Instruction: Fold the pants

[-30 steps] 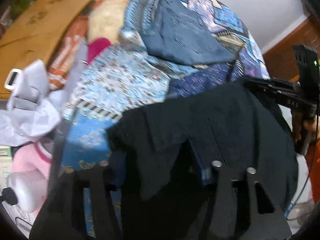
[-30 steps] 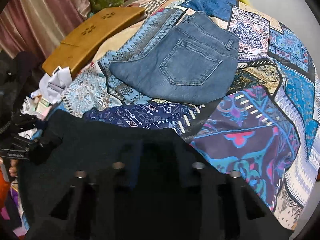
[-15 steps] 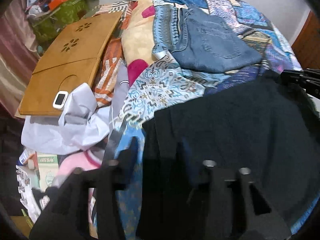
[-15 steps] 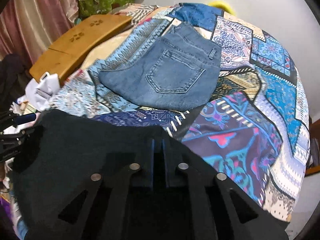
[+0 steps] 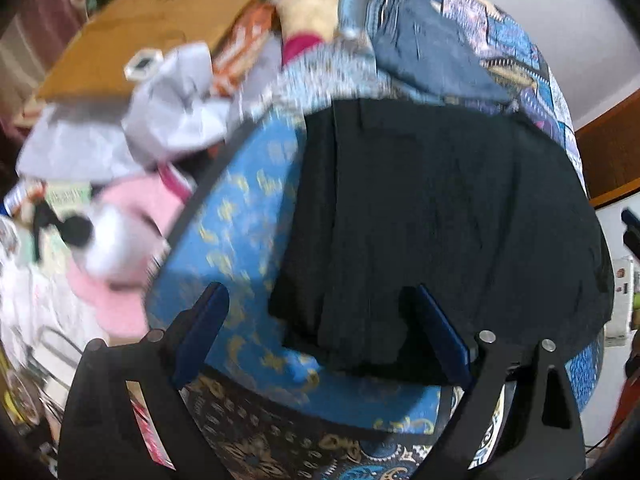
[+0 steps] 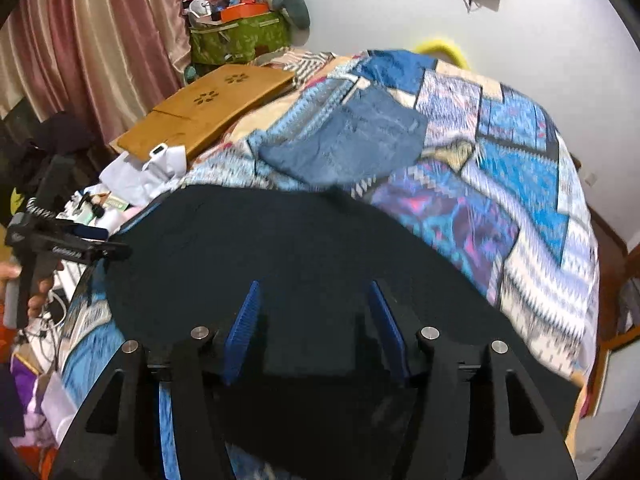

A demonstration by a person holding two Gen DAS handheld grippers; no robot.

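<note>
The black pants point(image 5: 440, 220) lie folded flat on the patchwork bedspread point(image 5: 248, 216) at the near edge of the bed. They also show in the right wrist view point(image 6: 280, 252). My left gripper point(image 5: 316, 308) is open, with its blue-padded fingers spread over the near left corner of the pants and nothing between them. My right gripper point(image 6: 312, 304) is open just above the near edge of the pants. The left gripper shows at the left edge of the right wrist view point(image 6: 68, 248).
Folded blue jeans point(image 6: 348, 144) lie further back on the bed. A wooden lap desk point(image 6: 208, 112) lies at the back left, with white cloth point(image 6: 144, 168) and clutter beside the bed. A pink garment point(image 5: 124, 240) lies to the left. The bedspread point(image 6: 520, 184) hangs over the right edge.
Both grippers have opened and let go of the black pants, which now lie flat on the bed. Both have drawn back toward the near edge.
</note>
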